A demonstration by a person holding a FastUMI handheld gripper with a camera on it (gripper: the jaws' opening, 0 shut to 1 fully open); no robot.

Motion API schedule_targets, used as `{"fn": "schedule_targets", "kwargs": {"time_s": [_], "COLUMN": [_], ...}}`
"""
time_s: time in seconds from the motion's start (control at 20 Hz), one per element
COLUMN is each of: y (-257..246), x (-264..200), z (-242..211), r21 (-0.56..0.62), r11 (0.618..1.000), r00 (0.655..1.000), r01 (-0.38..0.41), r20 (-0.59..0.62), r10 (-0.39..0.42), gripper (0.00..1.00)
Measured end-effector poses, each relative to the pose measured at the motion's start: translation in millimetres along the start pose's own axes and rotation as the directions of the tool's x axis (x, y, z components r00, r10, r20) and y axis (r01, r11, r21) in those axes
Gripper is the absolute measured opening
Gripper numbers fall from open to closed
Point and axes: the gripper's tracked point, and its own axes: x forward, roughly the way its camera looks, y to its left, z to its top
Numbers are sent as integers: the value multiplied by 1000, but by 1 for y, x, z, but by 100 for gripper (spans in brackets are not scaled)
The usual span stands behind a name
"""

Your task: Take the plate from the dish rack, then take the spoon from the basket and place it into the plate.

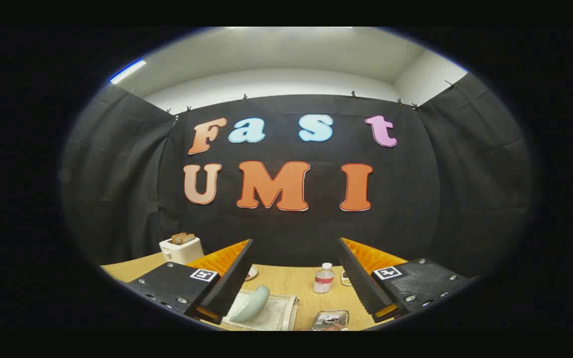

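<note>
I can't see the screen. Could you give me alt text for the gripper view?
The open gripper holds nothing, its fingers spread above a wooden table. Between them lie a pale green plate on a mat and a small bottle; a toaster stands beyond the left finger.

Fingers (246, 268) spread wide apart, gripping nothing, held above a wooden tabletop (286, 281). Between them: a pale green plate (252, 302) leaning on edge on a light mat (275, 314), a small water bottle (324, 278) farther off, a shiny basket (330, 319) nearest. Beyond the left finger, a white toaster (181, 248) holding toast.
</note>
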Motion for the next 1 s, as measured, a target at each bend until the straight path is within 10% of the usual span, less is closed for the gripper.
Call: {"fn": "schedule_targets", "kwargs": {"time_s": [1.0], "y": [17], "x": [19], "z": [4], "r21": [29], "r11": [997], "r00": [995], "r01": [-69], "r20": [-69], "r10": [71], "gripper": [98]}}
